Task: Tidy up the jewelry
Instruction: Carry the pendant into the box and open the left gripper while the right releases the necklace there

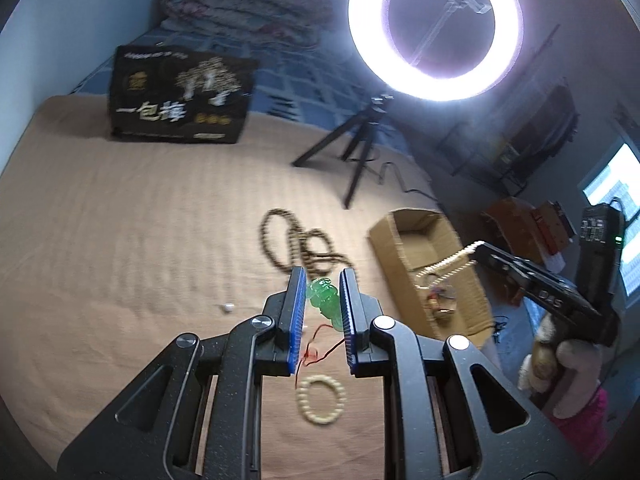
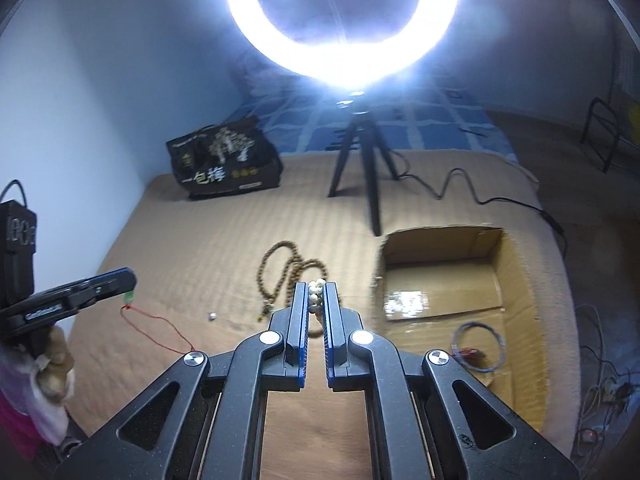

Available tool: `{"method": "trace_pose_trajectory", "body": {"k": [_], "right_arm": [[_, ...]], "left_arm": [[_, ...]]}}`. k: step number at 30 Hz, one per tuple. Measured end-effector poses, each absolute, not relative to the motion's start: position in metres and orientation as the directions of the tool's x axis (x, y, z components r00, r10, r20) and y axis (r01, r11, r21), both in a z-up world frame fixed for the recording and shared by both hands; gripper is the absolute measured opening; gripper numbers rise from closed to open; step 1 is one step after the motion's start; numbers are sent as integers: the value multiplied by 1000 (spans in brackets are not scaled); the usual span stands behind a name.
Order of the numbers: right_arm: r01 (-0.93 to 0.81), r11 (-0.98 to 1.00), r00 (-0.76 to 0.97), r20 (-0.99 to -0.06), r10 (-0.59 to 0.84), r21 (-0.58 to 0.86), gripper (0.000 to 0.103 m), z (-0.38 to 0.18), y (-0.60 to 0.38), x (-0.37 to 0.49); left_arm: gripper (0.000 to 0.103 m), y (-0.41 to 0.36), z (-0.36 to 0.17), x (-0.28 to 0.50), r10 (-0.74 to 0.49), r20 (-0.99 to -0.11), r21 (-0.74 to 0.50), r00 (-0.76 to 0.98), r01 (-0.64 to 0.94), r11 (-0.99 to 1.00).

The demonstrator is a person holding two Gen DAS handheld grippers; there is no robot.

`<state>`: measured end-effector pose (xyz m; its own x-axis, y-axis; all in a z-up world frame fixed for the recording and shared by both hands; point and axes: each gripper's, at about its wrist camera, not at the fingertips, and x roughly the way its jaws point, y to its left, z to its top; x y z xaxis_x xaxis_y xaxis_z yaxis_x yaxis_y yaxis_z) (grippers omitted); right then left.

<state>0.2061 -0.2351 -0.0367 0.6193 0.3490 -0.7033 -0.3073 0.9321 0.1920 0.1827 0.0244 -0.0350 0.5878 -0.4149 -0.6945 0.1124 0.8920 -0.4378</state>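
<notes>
In the left wrist view my left gripper (image 1: 322,276) is shut on a green carved pendant (image 1: 325,304), whose red cord (image 1: 320,350) trails down to the tan bedspread. A cream bead bracelet (image 1: 320,399) lies below it. At the right, my right gripper (image 1: 479,246) carries a cream bead string (image 1: 450,266) over the cardboard box (image 1: 404,240). In the right wrist view my right gripper (image 2: 315,286) is shut on those cream beads (image 2: 315,295). The left gripper (image 2: 129,280) hangs at the far left with the pendant (image 2: 128,298) and red cord (image 2: 160,322).
A long brown bead necklace (image 2: 280,276) and a small white bead (image 2: 212,315) lie mid-bed. The open box (image 2: 516,280) holds a thin bangle (image 2: 478,346). A ring light on a black tripod (image 2: 370,168), its cable (image 2: 460,184) and a black bag (image 2: 224,162) stand behind.
</notes>
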Motion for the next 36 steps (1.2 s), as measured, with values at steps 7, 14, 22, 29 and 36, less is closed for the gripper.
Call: {"method": "trace_pose_trajectory", "body": {"k": [7, 14, 22, 29, 36], "right_arm": [[-245, 949, 646, -697, 312, 198, 5, -33, -274, 207], [-193, 960, 655, -702, 279, 202, 5, -37, -308, 208], [-136, 967, 652, -715, 253, 217, 5, -45, -338, 215], [-96, 969, 650, -723, 234, 227, 5, -50, -356, 218], [-69, 973, 634, -743, 215, 222, 5, -62, -367, 223]], "left_arm": [[16, -28, -13, 184, -497, -651, -474, 574, 203, 857], [16, -80, 4, 191, -547, -624, -478, 557, 282, 832], [16, -126, 10, 203, -585, -609, -486, 536, 331, 809], [16, -162, -1, 215, -593, -620, -480, 515, 349, 805], [16, -183, -25, 223, -583, -651, -475, 486, 339, 812]]}}
